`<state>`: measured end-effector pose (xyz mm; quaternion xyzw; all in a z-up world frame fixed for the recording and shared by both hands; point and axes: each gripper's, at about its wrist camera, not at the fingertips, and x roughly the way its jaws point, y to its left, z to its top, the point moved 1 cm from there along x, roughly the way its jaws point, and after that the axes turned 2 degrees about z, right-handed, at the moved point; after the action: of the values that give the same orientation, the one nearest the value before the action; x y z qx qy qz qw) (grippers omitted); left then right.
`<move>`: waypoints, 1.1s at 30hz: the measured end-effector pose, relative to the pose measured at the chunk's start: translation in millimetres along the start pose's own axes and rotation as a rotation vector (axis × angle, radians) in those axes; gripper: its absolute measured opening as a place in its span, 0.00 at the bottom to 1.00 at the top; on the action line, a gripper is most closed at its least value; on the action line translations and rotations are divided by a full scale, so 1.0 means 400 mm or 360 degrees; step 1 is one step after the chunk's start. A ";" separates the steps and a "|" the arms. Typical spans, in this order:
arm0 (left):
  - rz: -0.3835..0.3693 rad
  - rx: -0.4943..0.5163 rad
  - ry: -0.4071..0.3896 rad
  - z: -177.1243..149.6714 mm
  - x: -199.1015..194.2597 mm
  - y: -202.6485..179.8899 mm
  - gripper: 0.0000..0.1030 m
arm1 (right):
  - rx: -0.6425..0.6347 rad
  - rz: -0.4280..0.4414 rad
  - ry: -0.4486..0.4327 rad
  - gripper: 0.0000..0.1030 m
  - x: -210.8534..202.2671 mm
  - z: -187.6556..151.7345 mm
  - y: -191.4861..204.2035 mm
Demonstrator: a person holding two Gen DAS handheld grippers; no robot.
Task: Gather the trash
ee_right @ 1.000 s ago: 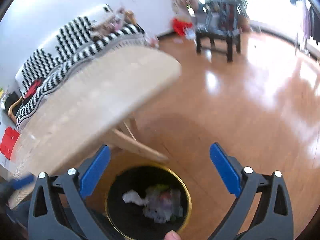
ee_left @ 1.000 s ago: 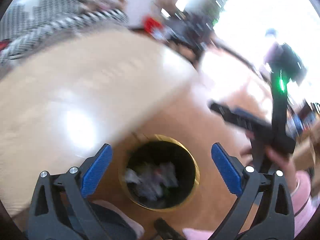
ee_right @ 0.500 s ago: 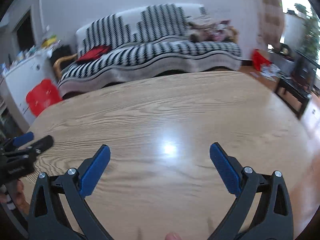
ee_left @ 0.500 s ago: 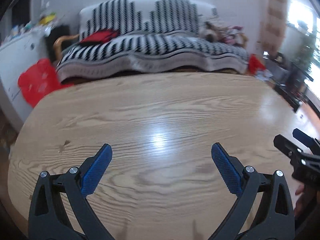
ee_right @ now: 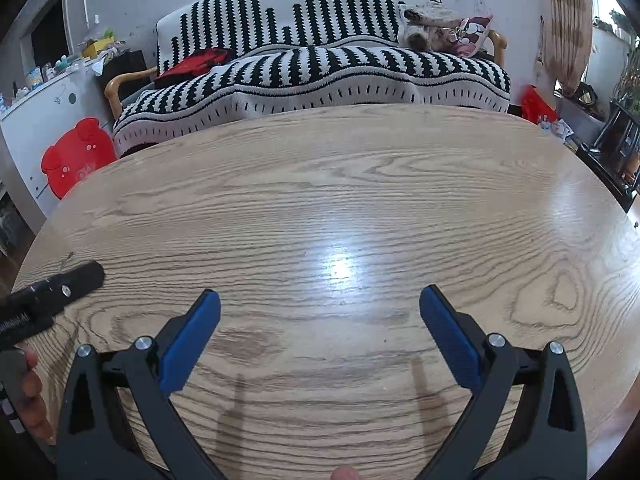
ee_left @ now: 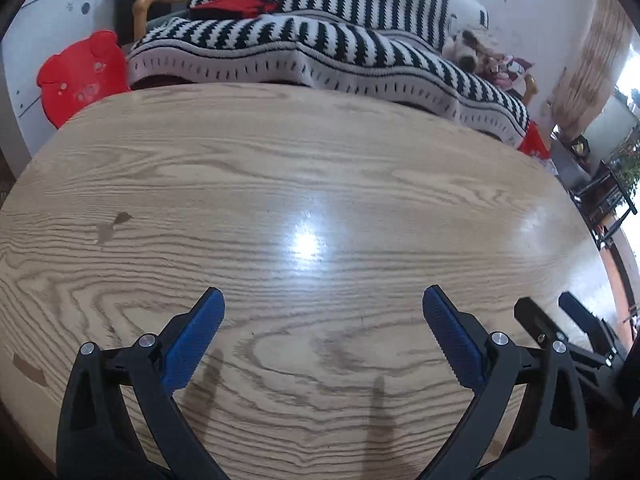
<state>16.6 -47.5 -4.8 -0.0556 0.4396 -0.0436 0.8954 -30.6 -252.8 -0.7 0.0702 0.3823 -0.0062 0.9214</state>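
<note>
My left gripper is open and empty, held low over the wooden table. My right gripper is also open and empty over the same table. The right gripper's fingers show at the right edge of the left wrist view. One left gripper finger shows at the left edge of the right wrist view. No trash and no bin are in either view.
A black-and-white striped sofa stands behind the table, also in the right wrist view. A red bear-shaped stool is at the far left. A black rack stands at the right. A small dark stain marks the tabletop.
A second ago both grippers hung open over the gold-rimmed black bin holding trash on the floor. They have swung up over the tabletop and moved slightly forward, still open.
</note>
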 end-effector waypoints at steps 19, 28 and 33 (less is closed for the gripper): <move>0.0080 0.0175 0.0022 -0.037 0.023 -0.062 0.94 | 0.0014 0.0003 0.0021 0.93 -0.012 -0.022 -0.032; 0.0079 0.0172 0.0020 -0.038 0.019 -0.059 0.94 | 0.0001 -0.0011 0.0063 0.93 -0.002 -0.021 -0.037; 0.0083 0.0173 0.0021 -0.037 0.019 -0.058 0.94 | 0.0020 -0.0012 0.0079 0.93 0.002 -0.022 -0.048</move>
<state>8.7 -72.4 -16.4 0.0048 0.4439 -0.0443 0.8950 -37.4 -270.5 -9.9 0.0746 0.4052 -0.0101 0.9111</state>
